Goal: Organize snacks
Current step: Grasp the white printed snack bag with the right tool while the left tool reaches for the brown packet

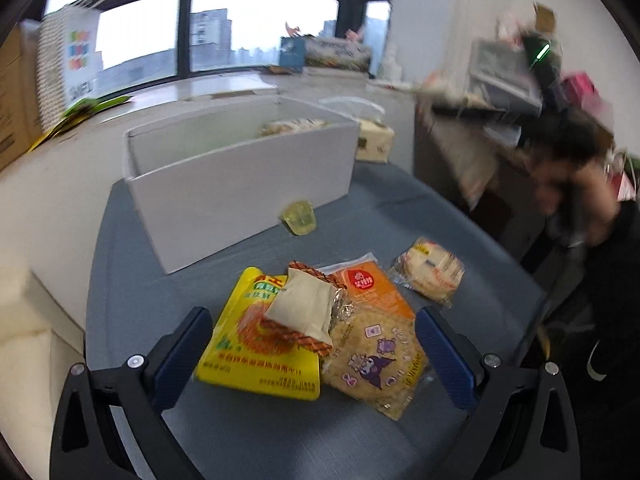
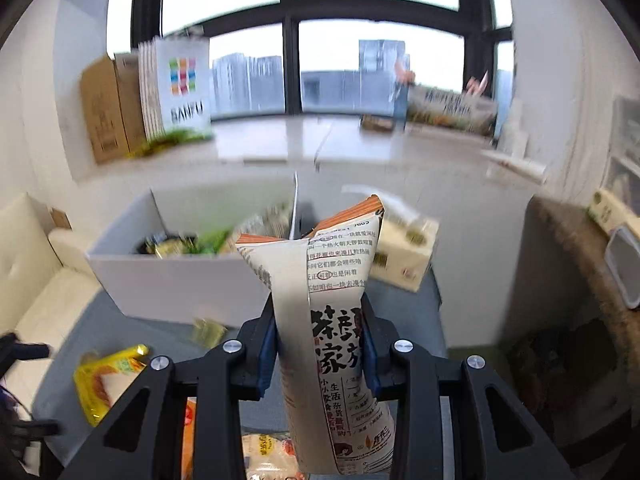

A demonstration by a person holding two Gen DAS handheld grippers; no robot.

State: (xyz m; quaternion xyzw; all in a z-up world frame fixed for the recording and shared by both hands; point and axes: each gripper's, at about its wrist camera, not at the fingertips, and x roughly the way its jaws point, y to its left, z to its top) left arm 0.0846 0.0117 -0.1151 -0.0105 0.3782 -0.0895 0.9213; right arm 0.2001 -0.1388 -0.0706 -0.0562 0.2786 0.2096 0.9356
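A white box (image 1: 240, 184) stands at the back of the grey table (image 1: 120, 280); snacks lie inside it (image 2: 180, 244). My left gripper (image 1: 314, 344) is open above a pile: a yellow packet (image 1: 248, 356), a beige wrapped snack (image 1: 302, 304), an orange packet (image 1: 372, 284) and a cracker pack with cartoon print (image 1: 372, 360). A wrapped pastry (image 1: 430, 270) and a small yellow jelly cup (image 1: 300, 220) lie apart. My right gripper (image 2: 318, 344) is shut on a tall white snack bag with black characters (image 2: 340, 320), held upright before the box.
A tissue box (image 2: 404, 252) sits right of the white box. A cream sofa (image 2: 36, 280) is to the left. A person (image 1: 580, 208) sits at the right by a cluttered desk. Cartons (image 2: 108, 108) stand on the window ledge.
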